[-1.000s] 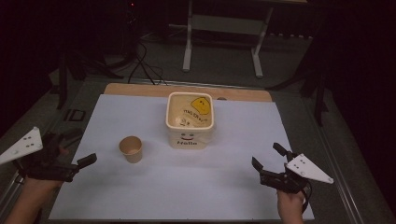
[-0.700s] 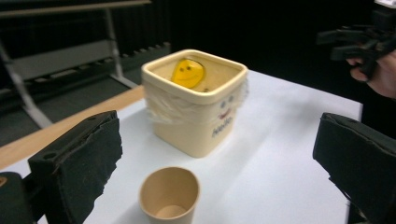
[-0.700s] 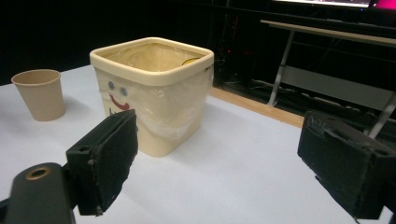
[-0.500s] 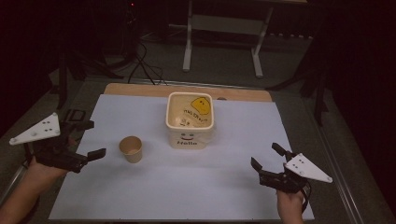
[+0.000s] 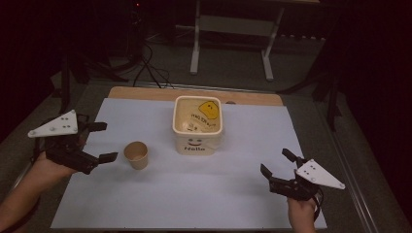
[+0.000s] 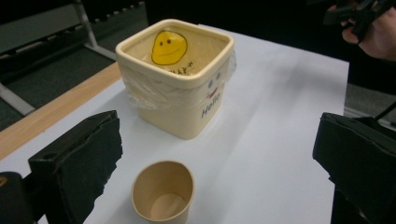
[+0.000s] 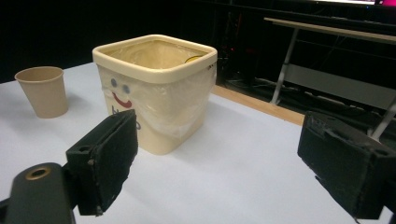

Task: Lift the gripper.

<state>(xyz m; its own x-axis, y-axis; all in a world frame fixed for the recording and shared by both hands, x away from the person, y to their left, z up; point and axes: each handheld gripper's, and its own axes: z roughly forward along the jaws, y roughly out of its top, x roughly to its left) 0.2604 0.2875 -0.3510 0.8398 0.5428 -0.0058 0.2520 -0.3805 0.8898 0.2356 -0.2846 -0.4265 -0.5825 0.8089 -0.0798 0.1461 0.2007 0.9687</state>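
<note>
A cream square bin [image 5: 197, 125] lined with clear plastic, a yellow smiley inside and "Hello" on its front, stands at the middle back of the white sheet; it also shows as the bin [image 6: 179, 74] and the bin [image 7: 158, 88]. A brown paper cup [image 5: 136, 155] stands upright and empty to its left, seen close as the cup [image 6: 163, 192] and far as the cup [image 7: 43, 90]. My left gripper [image 5: 102, 142] hovers open just left of the cup, jaws wide. My right gripper [image 5: 278, 162] is open near the front right, holding nothing.
The white sheet [image 5: 204, 194] covers a wooden table whose edge [image 5: 145, 93] shows at the back. A metal table frame [image 5: 231, 29] and cables stand on the dark floor behind. A metal rail [image 5: 352, 194] runs along the right side.
My left gripper has moved up and right toward the paper cup, from the sheet's left edge. The right gripper has barely moved.
</note>
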